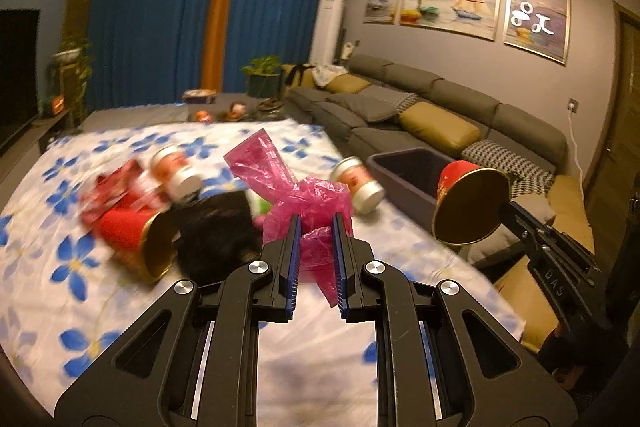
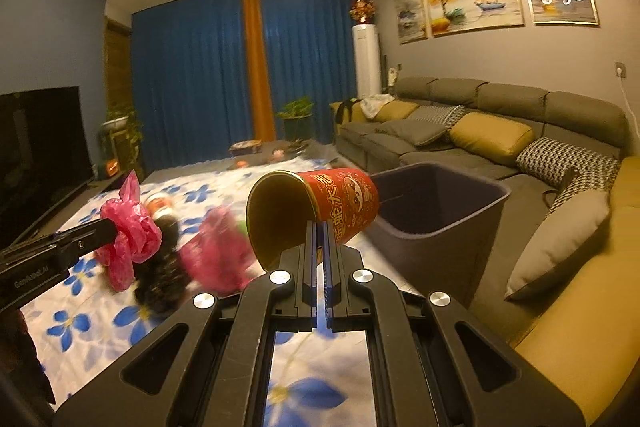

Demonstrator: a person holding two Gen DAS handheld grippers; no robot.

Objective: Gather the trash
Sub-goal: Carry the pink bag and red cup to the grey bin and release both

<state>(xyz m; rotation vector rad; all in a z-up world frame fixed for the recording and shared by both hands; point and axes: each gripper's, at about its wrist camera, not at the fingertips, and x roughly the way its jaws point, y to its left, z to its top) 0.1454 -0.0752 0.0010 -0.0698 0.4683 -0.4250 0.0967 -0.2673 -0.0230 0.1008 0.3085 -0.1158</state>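
My left gripper (image 1: 316, 223) is shut on a crumpled pink plastic bag (image 1: 288, 183) and holds it above the flowered table cloth (image 1: 80, 287). In the right wrist view the left gripper (image 2: 114, 231) shows at the left with the pink bag (image 2: 132, 231). My right gripper (image 2: 320, 227) is shut on the rim of a red paper cup (image 2: 320, 211) with a gold inside, held on its side next to the dark bin (image 2: 436, 219). In the left wrist view the held cup (image 1: 468, 203) hangs beside the bin (image 1: 408, 175).
On the cloth lie another red cup (image 1: 132, 239), red wrappers (image 1: 112, 191), two small jars (image 1: 176, 171) (image 1: 358, 181) and a black fluffy lump (image 1: 220, 239). A second pink bag (image 2: 224, 251) lies there too. A grey sofa (image 2: 500, 139) with cushions runs along the right. A TV (image 2: 36, 155) stands at the left.
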